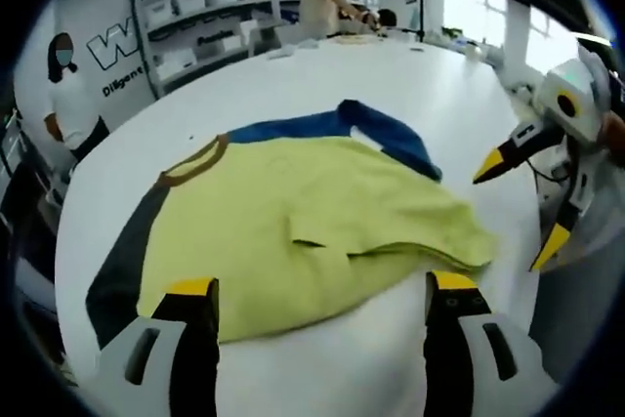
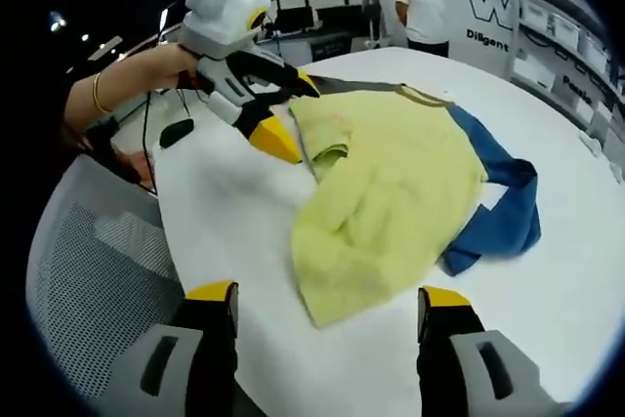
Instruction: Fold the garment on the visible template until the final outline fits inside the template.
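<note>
Garment (image 1: pixel 322 227): yellow-green top with collar band, one blue sleeve (image 1: pixel 386 134) and one dark grey sleeve (image 1: pixel 122 261), lying partly flat on the white bench (image 1: pixel 391 65). In the right gripper view the same garment (image 2: pixel 391 202) is rumpled, its near hem bunched and one corner turned over by the left claw's tips, the blue sleeve (image 2: pixel 503 212) thrown out to the far side. No template outline can be made out under the cloth.

Left claw (image 1: pixel 322 305): jaws spread wide, nothing between them, poised just short of the hem. Seen from the other side, the left claw (image 2: pixel 283 109) sits at the garment's edge with its yellow-tipped jaws apart, likely placed to take up the cloth for a fold.

Right claw (image 2: pixel 322 310): jaws parted, empty, hanging near the lower corner. From the left gripper view the right claw (image 1: pixel 522 197) stands beside the garment's far corner, not touching it.

Judgement: folding has barely begun; both sleeves lie outside the body panel and probably need tucking in first.

Background: shelving (image 1: pixel 205 17), people standing.
</note>
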Motion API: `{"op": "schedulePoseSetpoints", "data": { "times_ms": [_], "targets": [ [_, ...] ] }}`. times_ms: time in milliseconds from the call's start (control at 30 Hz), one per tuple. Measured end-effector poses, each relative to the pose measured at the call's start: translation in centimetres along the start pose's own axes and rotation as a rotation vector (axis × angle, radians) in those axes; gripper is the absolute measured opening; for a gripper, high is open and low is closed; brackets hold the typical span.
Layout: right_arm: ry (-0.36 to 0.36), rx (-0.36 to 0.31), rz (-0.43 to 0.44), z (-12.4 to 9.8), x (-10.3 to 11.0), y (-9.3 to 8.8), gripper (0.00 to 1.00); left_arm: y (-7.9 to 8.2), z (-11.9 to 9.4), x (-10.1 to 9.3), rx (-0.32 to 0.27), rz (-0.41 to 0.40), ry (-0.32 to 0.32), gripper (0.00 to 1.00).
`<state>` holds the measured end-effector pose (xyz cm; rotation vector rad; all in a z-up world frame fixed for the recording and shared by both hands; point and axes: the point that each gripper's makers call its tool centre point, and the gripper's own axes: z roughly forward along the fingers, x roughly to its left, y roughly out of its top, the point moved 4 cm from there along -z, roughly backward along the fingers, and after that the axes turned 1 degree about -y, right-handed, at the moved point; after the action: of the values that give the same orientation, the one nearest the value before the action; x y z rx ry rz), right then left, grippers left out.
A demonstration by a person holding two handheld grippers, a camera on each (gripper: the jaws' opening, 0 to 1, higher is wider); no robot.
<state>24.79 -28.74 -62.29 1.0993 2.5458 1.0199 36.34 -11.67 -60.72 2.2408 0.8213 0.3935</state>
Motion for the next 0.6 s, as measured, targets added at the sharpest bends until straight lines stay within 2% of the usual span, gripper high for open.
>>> {"op": "schedulePoseSetpoints", "data": {
  "times_ms": [133, 267, 400, 467, 600],
  "targets": [
    [-0.004, 0.011, -0.003, 0.3, -0.2, -0.3, 0.67, -0.6, 0.4, -0.3, -0.021, -0.055, 0.014, 0.71],
    [-0.005, 0.022, -0.008, 0.6, -0.2, -0.8, 0.58, -1.2, 0.9, -0.6, -0.018, -0.07, 0.027, 0.59],
    [-0.009, 0.047, -0.035, 0.9, -0.1, -1.3, 0.51, -1.6, 1.7, -1.0, -0.014, -0.092, 0.019, 0.5],
    [-0.014, 0.072, -0.061, 0.9, -0.2, -1.6, 0.44, -1.7, 1.8, -1.1, -0.014, -0.113, 0.019, 0.45],
    [-0.012, 0.069, -0.074, 1.1, -0.1, -1.7, 0.38, -1.7, 2.1, -1.3, -0.026, -0.149, 0.004, 0.35]
  ]
}}
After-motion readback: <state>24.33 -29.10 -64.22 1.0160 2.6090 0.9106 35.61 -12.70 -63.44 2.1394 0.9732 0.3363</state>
